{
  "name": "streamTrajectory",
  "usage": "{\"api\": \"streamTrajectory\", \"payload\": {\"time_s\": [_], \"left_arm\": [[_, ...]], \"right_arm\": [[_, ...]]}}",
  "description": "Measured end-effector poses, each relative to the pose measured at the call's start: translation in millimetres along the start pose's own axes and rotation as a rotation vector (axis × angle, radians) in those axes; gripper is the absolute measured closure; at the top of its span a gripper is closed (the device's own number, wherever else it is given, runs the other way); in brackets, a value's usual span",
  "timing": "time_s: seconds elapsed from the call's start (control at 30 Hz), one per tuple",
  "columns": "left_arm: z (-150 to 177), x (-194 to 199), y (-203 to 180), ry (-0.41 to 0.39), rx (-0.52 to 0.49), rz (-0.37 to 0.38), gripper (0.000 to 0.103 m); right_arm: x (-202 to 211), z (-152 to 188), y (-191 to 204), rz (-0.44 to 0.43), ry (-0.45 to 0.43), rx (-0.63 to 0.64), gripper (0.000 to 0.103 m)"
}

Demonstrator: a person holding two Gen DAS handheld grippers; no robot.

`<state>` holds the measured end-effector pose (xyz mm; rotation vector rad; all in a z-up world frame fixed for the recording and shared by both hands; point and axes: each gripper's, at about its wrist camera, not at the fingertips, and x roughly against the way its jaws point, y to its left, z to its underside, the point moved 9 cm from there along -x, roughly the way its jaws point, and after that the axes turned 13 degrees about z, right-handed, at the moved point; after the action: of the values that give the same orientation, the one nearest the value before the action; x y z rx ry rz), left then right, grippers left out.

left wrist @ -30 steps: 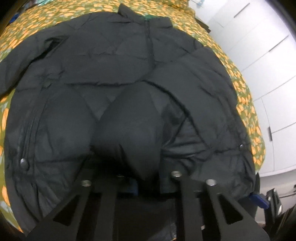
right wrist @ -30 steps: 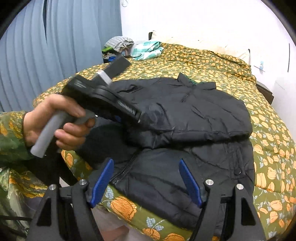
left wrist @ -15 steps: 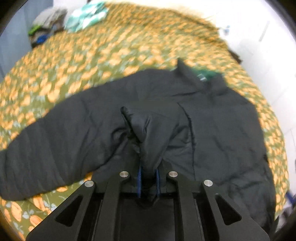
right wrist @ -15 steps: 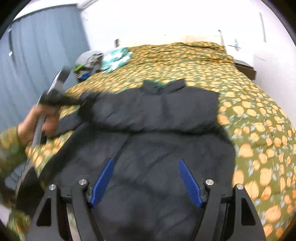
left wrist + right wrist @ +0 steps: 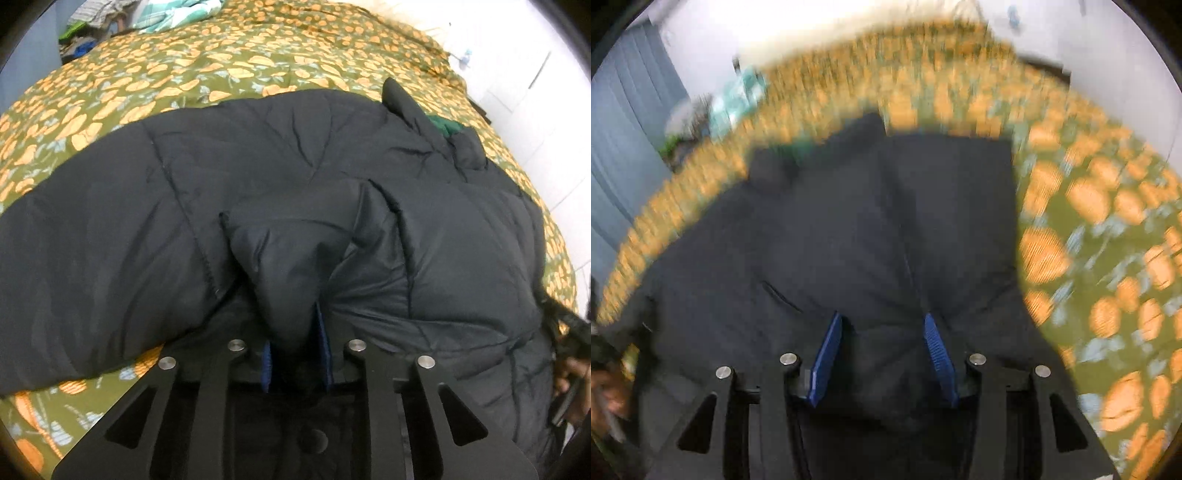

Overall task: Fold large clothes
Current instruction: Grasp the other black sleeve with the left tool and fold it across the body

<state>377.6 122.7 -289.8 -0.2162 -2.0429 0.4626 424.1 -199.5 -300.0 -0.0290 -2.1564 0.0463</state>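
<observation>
Bed [image 5: 258,62]: we see its orange-flowered cover under everything.
Jacket [image 5: 332,155]: black, spread flat on the bed, collar at the far side.
Left tool [image 5: 295,354]: our pads have just been easing apart, a jacket fold still between them.
Right tool [image 5: 882,354]: we have been narrowing it, low over the jacket; blurred, grip unclear.

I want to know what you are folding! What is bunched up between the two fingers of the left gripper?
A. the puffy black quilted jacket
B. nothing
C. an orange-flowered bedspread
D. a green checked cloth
A: in the left wrist view a fold of the puffy black quilted jacket sits between the blue pads of the left gripper.
</observation>
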Motion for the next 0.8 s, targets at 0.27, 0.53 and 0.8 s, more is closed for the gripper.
{"api": "streamTrajectory", "payload": {"time_s": [0.27,0.53,0.8], "left_arm": [[6,-9,1,-0.047,-0.05,0.0,0.081],[9,-10,2,-0.072,-0.048,0.017,0.08],[10,-13,1,-0.08,-0.069,-0.003,0.079]], "right_arm": [[25,-54,-6,0.018,-0.041,0.033,0.055],[-45,-126,-39,0.022,-0.005,-0.144,0.055],[-34,-108,-30,0.072,-0.022,-0.062,0.055]]}}
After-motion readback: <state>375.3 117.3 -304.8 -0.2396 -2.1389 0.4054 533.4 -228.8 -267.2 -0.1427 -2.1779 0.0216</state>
